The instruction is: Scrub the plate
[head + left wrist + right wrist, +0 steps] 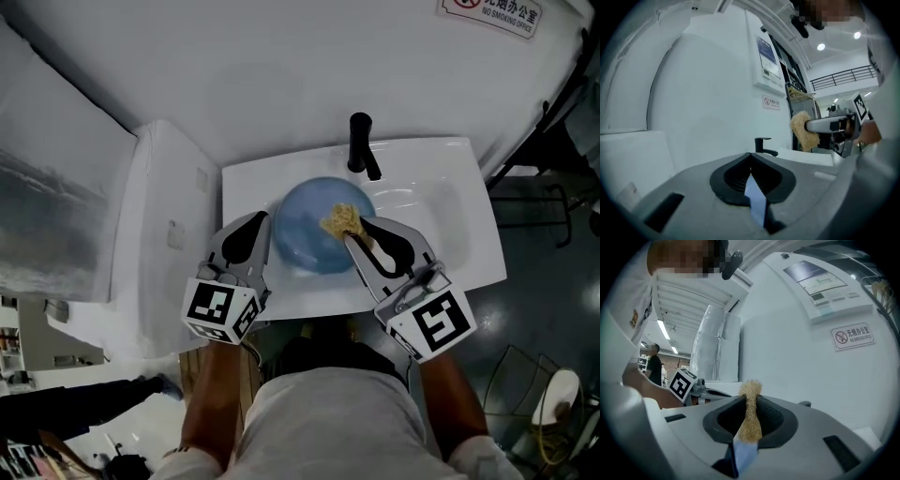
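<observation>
My left gripper (262, 231) clamps the plate (305, 242) rim at 9 o'clock; my right gripper (356, 231) pinches the scrubber (339, 220) toward 2 o'clock (scrubbing apparently underway, no completion evidence).

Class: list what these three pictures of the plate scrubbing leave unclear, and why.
1. Head view: sink drain, covered by the plate.
2. Right gripper view: plate face, blocked by the right gripper body; only a sliver shows under the scrubber.
3. Left gripper view: wall sign print, too small.
</observation>
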